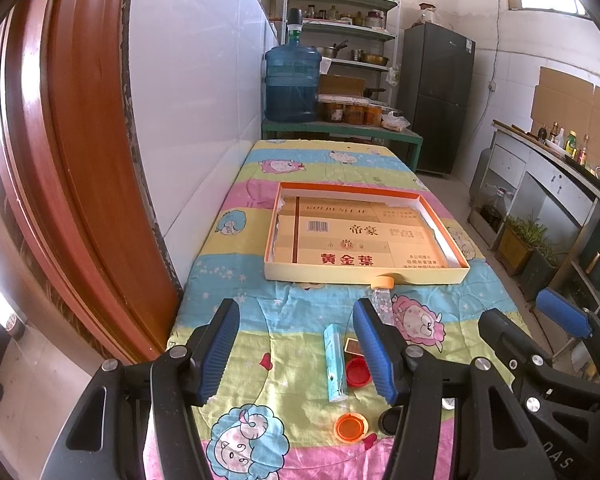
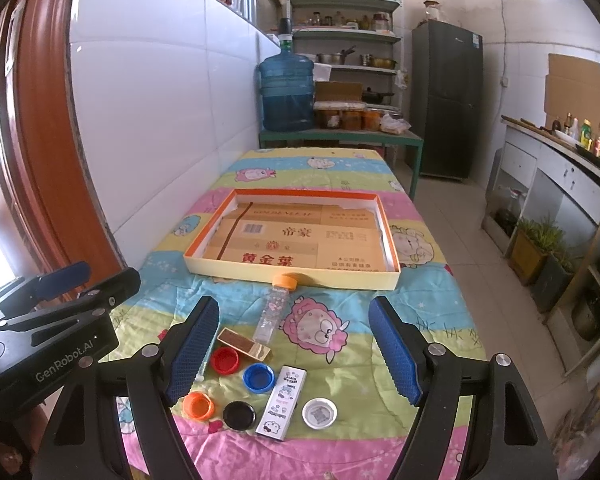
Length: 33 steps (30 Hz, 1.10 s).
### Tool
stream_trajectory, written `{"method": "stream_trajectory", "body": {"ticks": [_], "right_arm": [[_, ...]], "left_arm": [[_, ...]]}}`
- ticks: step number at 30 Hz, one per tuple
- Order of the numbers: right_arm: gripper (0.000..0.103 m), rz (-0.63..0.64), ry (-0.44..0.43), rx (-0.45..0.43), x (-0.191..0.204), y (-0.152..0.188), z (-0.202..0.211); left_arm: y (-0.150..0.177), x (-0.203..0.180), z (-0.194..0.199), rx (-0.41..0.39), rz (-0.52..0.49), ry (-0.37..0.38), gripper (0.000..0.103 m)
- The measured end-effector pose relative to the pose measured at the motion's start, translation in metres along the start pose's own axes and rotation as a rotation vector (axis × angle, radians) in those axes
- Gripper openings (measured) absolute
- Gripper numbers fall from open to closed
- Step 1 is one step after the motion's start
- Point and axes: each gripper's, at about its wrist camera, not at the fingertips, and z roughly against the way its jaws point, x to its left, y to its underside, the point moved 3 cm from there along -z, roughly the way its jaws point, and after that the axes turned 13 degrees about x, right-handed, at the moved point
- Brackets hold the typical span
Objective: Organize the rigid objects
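1. The left tool hung over the near end of the worktop with its jaws wide apart, released and grasping nothing; its blue pads touched no object.
2. The right tool hung beside it, also spread wide and empty, above a cluster of small items.
3. Nearest in that cluster lay an orange cap, a black cap, a flat white case with cartoon print and a silver-rimmed lid, each apart from the others.
4. Just beyond them sat a red cap and a blue cap, with a small brown-topped box touching the red cap's far side.
5. A pale teal tube lay lengthwise between the left tool's pads.
6. Farther on, a clear bottle with an orange lid lay on its side, the lid against the tray's near wall.
7. The shallow tray, lined with printed cardboard, held none of the small items.
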Motion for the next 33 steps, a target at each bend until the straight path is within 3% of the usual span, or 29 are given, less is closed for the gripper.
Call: {"method": "stream_trajectory", "body": {"ticks": [22,33], "right_arm": [[0.079,-0.032,-0.009,0.039,-0.016,0.009,-0.018],[0.079,-0.048,-0.017,0.180,-0.036,0.052,-0.057]], "left_arm": [[0.005,0.006,-0.023,0.043,0.029,0.007,0.059],[0.034,0.019,-0.073,0.167,0.034,0.041,0.059]]}}
